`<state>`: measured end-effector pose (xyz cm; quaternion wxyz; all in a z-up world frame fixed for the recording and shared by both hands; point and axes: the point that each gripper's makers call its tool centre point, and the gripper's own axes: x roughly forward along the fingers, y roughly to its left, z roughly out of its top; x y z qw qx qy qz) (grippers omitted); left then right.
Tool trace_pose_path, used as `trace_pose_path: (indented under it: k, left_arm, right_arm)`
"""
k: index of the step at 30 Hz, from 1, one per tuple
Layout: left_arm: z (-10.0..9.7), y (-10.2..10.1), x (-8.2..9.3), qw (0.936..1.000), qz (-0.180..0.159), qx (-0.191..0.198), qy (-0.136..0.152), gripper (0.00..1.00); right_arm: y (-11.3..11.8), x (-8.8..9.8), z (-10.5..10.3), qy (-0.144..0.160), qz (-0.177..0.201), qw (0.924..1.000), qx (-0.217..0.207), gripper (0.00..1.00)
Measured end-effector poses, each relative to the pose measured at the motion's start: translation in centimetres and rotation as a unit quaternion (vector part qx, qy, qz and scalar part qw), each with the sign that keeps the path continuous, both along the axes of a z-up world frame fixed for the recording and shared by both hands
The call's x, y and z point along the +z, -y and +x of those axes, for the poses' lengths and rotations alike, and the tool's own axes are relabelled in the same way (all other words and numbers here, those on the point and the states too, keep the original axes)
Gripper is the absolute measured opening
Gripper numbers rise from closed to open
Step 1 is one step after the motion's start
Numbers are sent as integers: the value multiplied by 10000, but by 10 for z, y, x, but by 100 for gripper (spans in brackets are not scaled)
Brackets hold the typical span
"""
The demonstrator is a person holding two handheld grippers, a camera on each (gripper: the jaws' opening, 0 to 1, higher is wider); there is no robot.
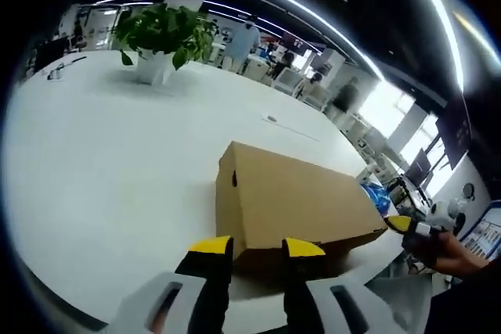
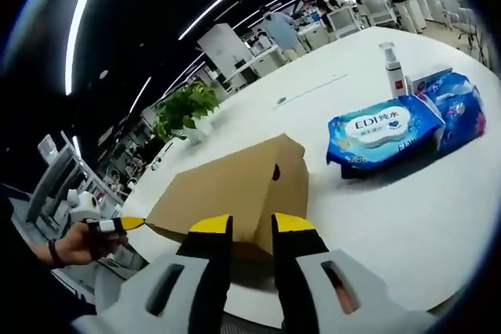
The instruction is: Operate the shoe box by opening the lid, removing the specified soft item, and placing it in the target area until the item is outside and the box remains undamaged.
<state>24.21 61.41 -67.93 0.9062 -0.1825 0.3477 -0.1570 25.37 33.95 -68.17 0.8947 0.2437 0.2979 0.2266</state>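
A: What's laid out?

B: A big white tabletop (image 1: 117, 162) with the closed cardboard shoe box (image 1: 293, 205) near its front edge. Wipes packs (image 2: 387, 134) and a pump bottle (image 2: 394, 68) sit well apart from it.

A: And the grippers?

B: The left gripper (image 1: 254, 249) is at one end of the box, the right gripper (image 2: 249, 226) at the other. Both sets of fingers are spread, holding nothing.

A: Advice?

B: Catch the lid's lower edge at both ends and lift evenly, so the cardboard doesn't tear.
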Motion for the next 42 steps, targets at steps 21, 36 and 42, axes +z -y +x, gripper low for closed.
trace_pose_path:
  k: [21, 36, 42]
  left_arm:
    - [-3, 7, -20, 9993, 35, -86, -374, 29]
    - [20, 14, -23, 9979, -260, 373, -470, 29]
    - [31, 19, -21, 9982, -122, 370, -457, 29]
  right_arm:
    - [-1, -26, 0, -359, 355, 9982, -333, 21]
    - [7, -25, 24, -141, 302, 9981, -525, 21]
    - [11, -25, 36, -147, 328, 9975, -609, 21]
